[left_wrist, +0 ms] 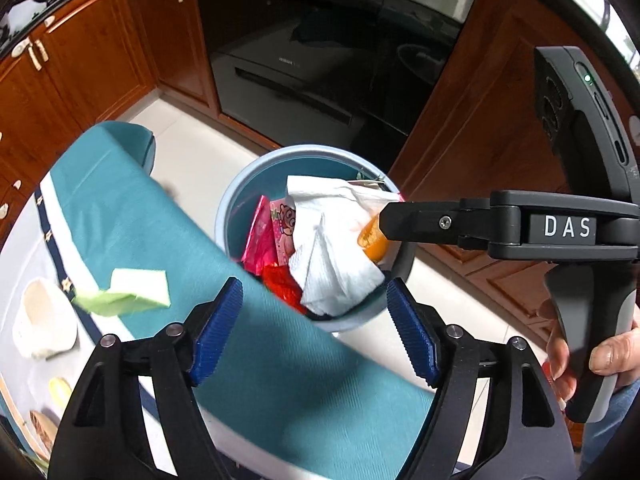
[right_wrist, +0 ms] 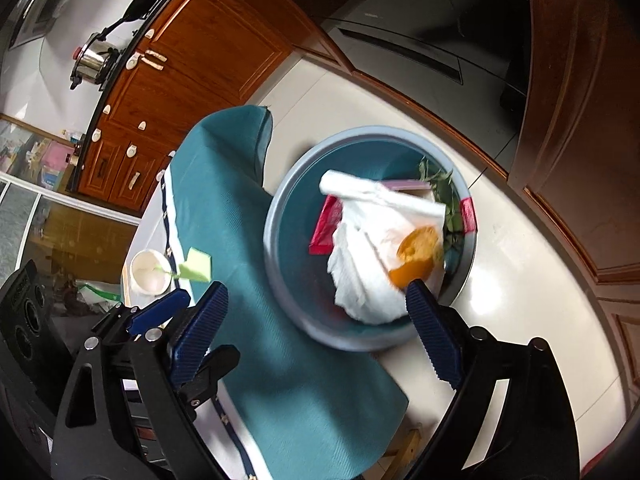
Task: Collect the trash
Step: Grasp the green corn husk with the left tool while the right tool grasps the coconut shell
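Orange peel (right_wrist: 414, 256) dropping into bin (left_wrist: 256, 168)
Both grippers, left (left_wrist: 314, 328) and right (right_wrist: 316, 332), stand apart; peel looks light, limp: pinch an edge.

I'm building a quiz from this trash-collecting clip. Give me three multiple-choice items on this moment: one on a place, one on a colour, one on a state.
1. Where is the orange peel?
A. on the tablecloth
B. over the open bin, by the right gripper's jaws
C. in the white cup

2. What colour is the bin?
A. red
B. black
C. pale blue

3. How do the left gripper jaws stand?
A. open, holding nothing
B. shut on a tissue
C. shut on the cup

Answers:
1 B, the peel hangs above the white tissue at the tip of the right gripper.
2 C, its rim and wall are pale blue.
3 A, a wide gap shows between its blue pads.
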